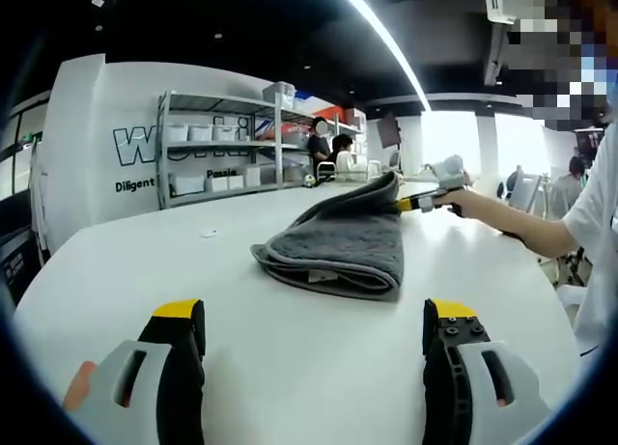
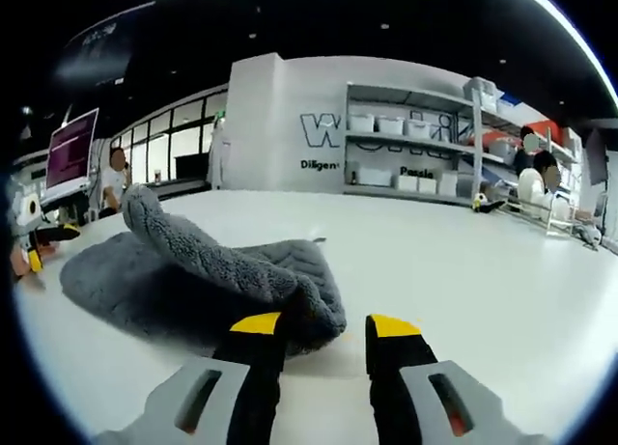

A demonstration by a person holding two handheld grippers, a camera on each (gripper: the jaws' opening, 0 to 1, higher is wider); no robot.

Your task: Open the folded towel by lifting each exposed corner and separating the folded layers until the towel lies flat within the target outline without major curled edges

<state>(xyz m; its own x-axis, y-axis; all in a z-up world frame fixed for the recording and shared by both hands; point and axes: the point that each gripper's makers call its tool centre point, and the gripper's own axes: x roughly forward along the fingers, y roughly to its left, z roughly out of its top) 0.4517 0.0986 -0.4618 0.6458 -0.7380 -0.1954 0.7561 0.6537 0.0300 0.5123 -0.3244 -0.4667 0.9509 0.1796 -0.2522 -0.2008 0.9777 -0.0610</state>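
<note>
In the left gripper view, the folded grey fluffy towel (image 1: 338,244) lies near the middle of the wide white table (image 1: 145,271), well beyond the left gripper (image 1: 315,327). This gripper has grey bodies with black jaws and yellow tips; the jaws stand wide apart with only bare table between them, and they hold nothing. On the far right side of the towel, the right gripper (image 1: 422,203) meets the raised corner of the cloth, and this corner is lifted above the rest of the towel. A person's hand (image 1: 470,205) holds that gripper, with a white sleeve near the right edge.

In the right gripper view, the towel (image 2: 193,281) lies on the table (image 2: 463,271) to the left and just in front of the right gripper (image 2: 323,324). One layer rises up as a thick fold toward the far left. The towel edge touches the left jaw, but I cannot tell if the jaws really pinch the cloth; a gap shows between the yellow tips. Far behind stands a metal shelf with white boxes (image 2: 415,160)
</note>
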